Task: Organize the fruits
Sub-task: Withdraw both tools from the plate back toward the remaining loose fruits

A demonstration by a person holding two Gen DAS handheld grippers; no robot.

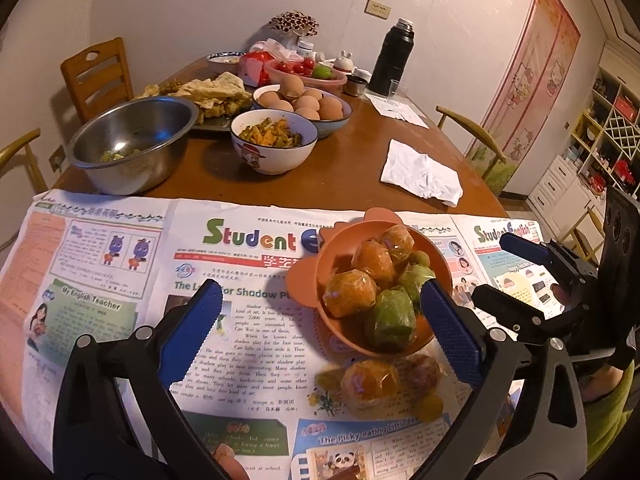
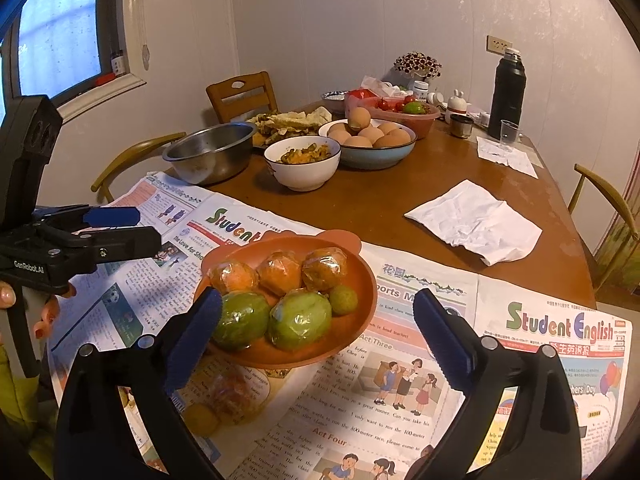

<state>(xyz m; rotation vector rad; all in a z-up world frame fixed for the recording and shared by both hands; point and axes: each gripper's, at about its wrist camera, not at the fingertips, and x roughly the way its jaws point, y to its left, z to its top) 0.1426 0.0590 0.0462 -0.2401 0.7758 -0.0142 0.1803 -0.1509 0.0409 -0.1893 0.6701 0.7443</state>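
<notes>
both claws wide open, holding nothing, with loose wrapped orange (image 1: 370, 384) at 5 o'clock from left gripper (image 1: 320, 332), nearer than right gripper (image 2: 320, 340), roundish so no long axis

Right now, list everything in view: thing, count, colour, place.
wrapped oranges: three, orange, back of the dish
wrapped green fruits: two, front of the dish
small green fruit: one, dish's right side
orange dish: one, on the newspaper
loose wrapped fruits: orange, on the newspaper before the dish; count unclear
newspaper: near table edge
steel bowl: one, left
white food bowl: one, centre
egg bowl: one, blue
white napkin: one, right
black flask: one, far corner
wooden table: brown
left gripper: jaws open, empty
right gripper: jaws open, empty
</notes>
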